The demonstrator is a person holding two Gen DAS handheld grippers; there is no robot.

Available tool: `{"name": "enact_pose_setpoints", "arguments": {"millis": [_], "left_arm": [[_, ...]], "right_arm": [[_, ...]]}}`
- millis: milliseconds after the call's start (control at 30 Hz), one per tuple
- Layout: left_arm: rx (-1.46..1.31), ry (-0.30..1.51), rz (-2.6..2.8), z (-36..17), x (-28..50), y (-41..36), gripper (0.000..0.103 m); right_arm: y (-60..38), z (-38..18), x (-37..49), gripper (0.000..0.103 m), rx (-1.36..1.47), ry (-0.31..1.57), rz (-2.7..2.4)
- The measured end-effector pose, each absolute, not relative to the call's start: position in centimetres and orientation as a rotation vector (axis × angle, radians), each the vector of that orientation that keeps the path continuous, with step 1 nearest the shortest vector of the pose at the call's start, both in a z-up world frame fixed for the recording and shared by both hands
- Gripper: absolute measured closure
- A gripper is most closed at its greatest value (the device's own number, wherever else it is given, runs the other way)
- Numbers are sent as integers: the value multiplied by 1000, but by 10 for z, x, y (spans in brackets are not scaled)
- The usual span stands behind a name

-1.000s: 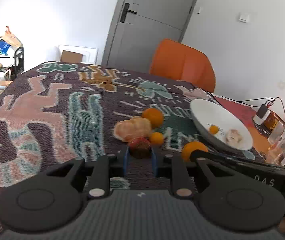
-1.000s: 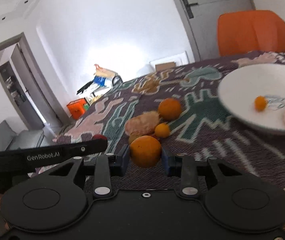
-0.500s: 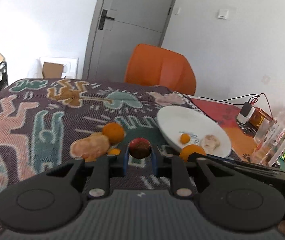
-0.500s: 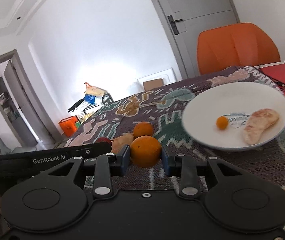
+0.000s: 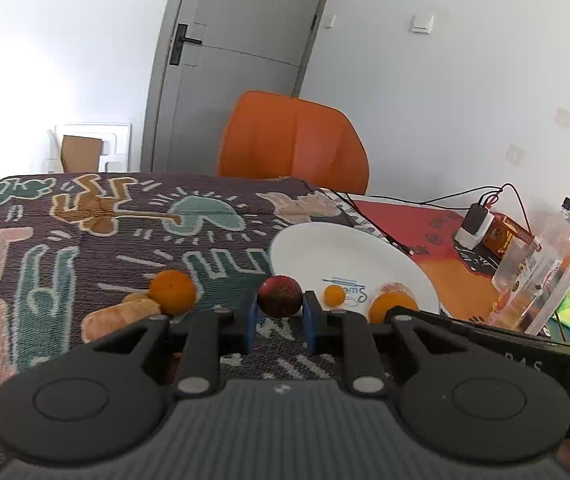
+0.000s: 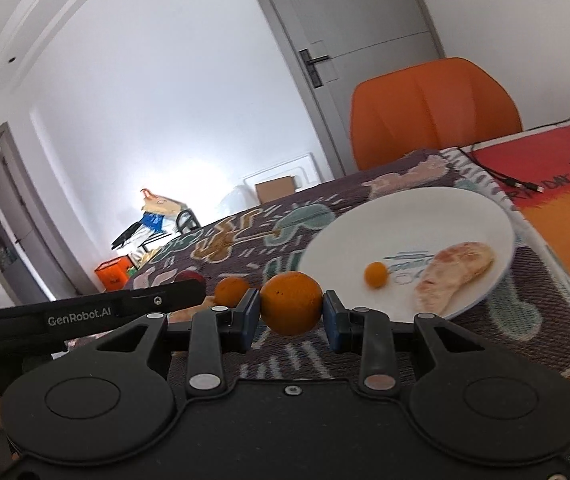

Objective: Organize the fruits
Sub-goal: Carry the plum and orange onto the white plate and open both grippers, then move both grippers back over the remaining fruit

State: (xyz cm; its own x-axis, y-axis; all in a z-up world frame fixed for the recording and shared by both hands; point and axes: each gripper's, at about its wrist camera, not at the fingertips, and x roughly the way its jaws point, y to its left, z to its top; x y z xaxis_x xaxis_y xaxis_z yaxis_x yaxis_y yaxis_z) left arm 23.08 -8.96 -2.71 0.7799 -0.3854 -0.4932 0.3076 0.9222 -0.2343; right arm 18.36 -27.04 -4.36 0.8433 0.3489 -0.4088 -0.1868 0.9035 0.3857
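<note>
As both fruits rose, white plate (image 5: 349, 248) now nearer, bigger.

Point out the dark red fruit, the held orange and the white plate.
dark red fruit (image 5: 279, 295): left wrist view, middle of its skin, between the left gripper's pads.
held orange (image 6: 291, 303): right wrist view, centre of its peel.
white plate (image 6: 417, 216): right wrist view, bare inner surface.

In the left wrist view, the round white ceramic plate (image 5: 337, 248) is sitting right of centre on the patterned woven tabletop (image 5: 85, 240), with a tiny orange kumquat (image 5: 334, 295) lying in it. A round orange mandarin (image 5: 173, 292) is resting at lower left of the plate. The orange plastic chair (image 5: 293, 140) is standing behind the tabletop, and a clear plastic bottle (image 5: 541, 272) is standing at far right.
</note>
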Motion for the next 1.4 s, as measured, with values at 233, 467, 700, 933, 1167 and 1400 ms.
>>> {"name": "enact_pose_setpoints", "arguments": {"millis": [233, 467, 700, 933, 1167, 1400], "left_arm": [[-133, 572, -395, -30, 243, -103, 81], [-117, 589, -412, -37, 256, -118, 81], [-95, 600, -426, -42, 266, -136, 81], [-83, 599, -458, -39, 271, -152, 81], [-66, 577, -439, -28, 263, -148, 74], [-79, 567, -374, -20, 249, -122, 40]], "right_arm": [[-285, -51, 193, 71, 353, 496, 237], [-297, -53, 198, 60, 368, 471, 220], [-314, -60, 187, 59, 401, 476, 186], [-322, -58, 175, 55, 413, 459, 166], [-324, -58, 170, 50, 432, 452, 160], [-315, -55, 167, 44, 433, 453, 176]]}}
